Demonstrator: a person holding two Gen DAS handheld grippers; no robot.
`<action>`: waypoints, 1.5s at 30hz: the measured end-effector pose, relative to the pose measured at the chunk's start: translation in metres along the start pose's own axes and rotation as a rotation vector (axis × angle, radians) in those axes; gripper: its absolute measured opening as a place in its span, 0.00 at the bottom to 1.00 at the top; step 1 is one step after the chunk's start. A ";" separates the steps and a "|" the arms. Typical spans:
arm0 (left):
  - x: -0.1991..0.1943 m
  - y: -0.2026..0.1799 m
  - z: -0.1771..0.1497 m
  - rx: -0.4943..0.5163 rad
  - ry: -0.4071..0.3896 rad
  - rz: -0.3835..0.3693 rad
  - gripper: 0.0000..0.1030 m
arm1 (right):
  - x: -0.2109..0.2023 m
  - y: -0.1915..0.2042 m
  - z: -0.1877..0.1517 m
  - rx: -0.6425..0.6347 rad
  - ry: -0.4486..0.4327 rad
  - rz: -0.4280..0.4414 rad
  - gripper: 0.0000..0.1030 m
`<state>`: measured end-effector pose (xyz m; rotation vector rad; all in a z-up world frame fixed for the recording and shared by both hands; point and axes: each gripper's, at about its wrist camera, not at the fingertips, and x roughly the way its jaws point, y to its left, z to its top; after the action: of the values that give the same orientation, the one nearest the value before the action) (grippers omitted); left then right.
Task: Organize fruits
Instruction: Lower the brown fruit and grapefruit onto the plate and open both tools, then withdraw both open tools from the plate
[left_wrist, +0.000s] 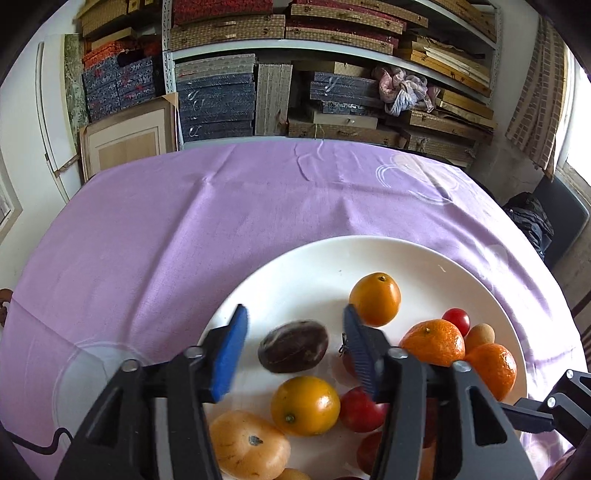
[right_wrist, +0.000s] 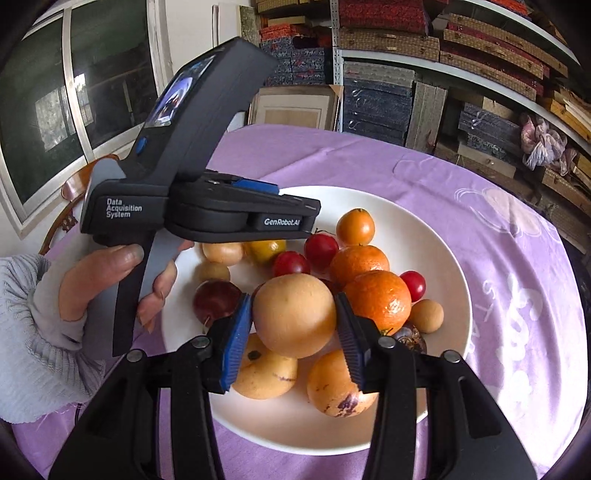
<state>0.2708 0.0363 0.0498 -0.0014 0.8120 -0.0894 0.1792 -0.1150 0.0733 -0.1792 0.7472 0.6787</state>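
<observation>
A white plate (left_wrist: 295, 273) on the purple cloth holds several fruits. My left gripper (left_wrist: 295, 321) is open above the plate; a dark purple passion fruit (left_wrist: 293, 345) lies blurred between its blue pads, apart from both. Yellow-orange fruits (left_wrist: 375, 299), mandarins (left_wrist: 434, 341) and small red fruits (left_wrist: 456, 320) lie around it. My right gripper (right_wrist: 293, 314) is shut on a large pale-orange round fruit (right_wrist: 294, 315) and holds it over the plate (right_wrist: 436, 236), above other fruits. The left gripper's body (right_wrist: 199, 214) shows in the right wrist view, over the plate's left side.
A clear glass dish (left_wrist: 92, 373) sits on the cloth left of the plate. Shelves of stacked boxes (left_wrist: 280, 85) stand behind the table. A wooden chair (right_wrist: 74, 195) is at the table's left edge. The purple cloth (left_wrist: 184, 221) extends beyond the plate.
</observation>
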 end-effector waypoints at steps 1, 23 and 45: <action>-0.002 0.000 0.000 0.001 -0.008 0.008 0.66 | -0.002 0.000 0.000 0.005 -0.010 0.001 0.47; -0.139 -0.034 -0.160 -0.073 -0.079 0.058 0.97 | -0.103 0.004 -0.108 0.126 -0.100 -0.109 0.96; -0.097 -0.046 -0.179 -0.024 0.119 0.085 0.97 | -0.037 -0.015 -0.120 0.185 0.170 -0.191 0.96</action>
<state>0.0706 0.0044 -0.0015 0.0156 0.9312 0.0002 0.1011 -0.1913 0.0090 -0.1376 0.9379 0.4129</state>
